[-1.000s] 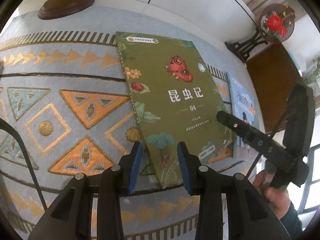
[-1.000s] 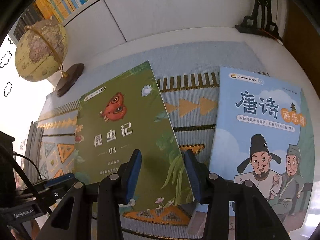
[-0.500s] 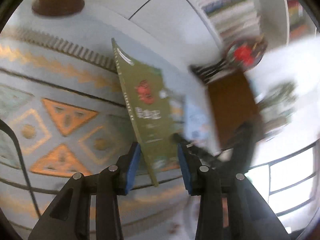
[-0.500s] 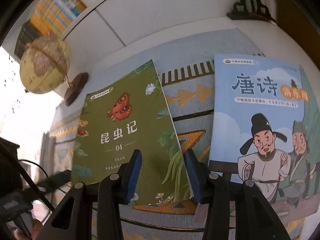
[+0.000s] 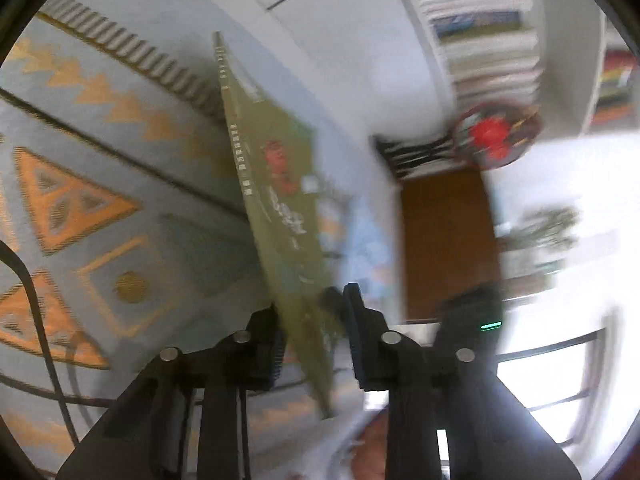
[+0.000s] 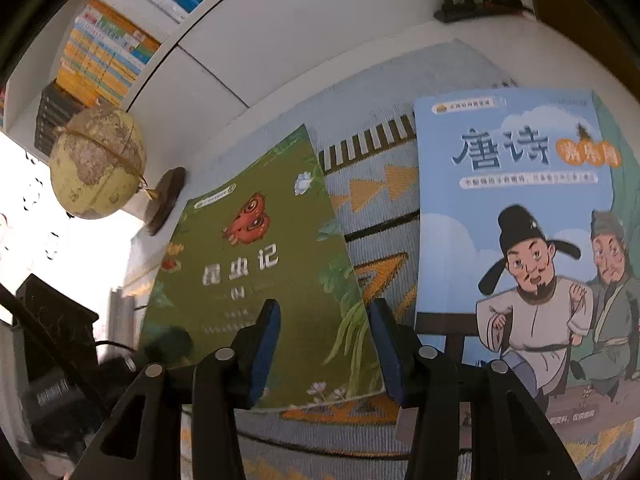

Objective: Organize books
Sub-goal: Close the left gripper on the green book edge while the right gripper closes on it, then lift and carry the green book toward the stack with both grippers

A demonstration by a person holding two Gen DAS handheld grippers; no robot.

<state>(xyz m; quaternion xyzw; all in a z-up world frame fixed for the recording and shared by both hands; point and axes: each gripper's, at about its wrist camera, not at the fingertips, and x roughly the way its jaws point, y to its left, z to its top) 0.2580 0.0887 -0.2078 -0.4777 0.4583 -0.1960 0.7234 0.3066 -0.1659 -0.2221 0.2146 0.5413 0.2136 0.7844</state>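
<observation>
A green book with a red insect on its cover (image 5: 280, 200) stands tilted on edge between the fingers of my left gripper (image 5: 314, 336). The jaws are closing and the pads press on its lower part. In the right wrist view the same green book (image 6: 260, 280) is raised at its left side above the patterned cloth (image 6: 372, 192). My right gripper (image 6: 324, 344) hovers over the book's lower right corner. Its jaws are opening and grip nothing. A light blue book with two cartoon figures (image 6: 512, 208) lies flat to the right.
A globe on a wooden base (image 6: 98, 164) stands at the back left. Shelves of books (image 6: 104, 52) run behind the white ledge. A red flower ornament on a dark stand (image 5: 492, 140) sits at the far right, beside a brown wooden panel (image 5: 444, 240).
The green book has gone from lying flat to standing tilted on edge in my left gripper, whose jaws have narrowed. The right gripper's jaws have widened and it has shifted slightly.
</observation>
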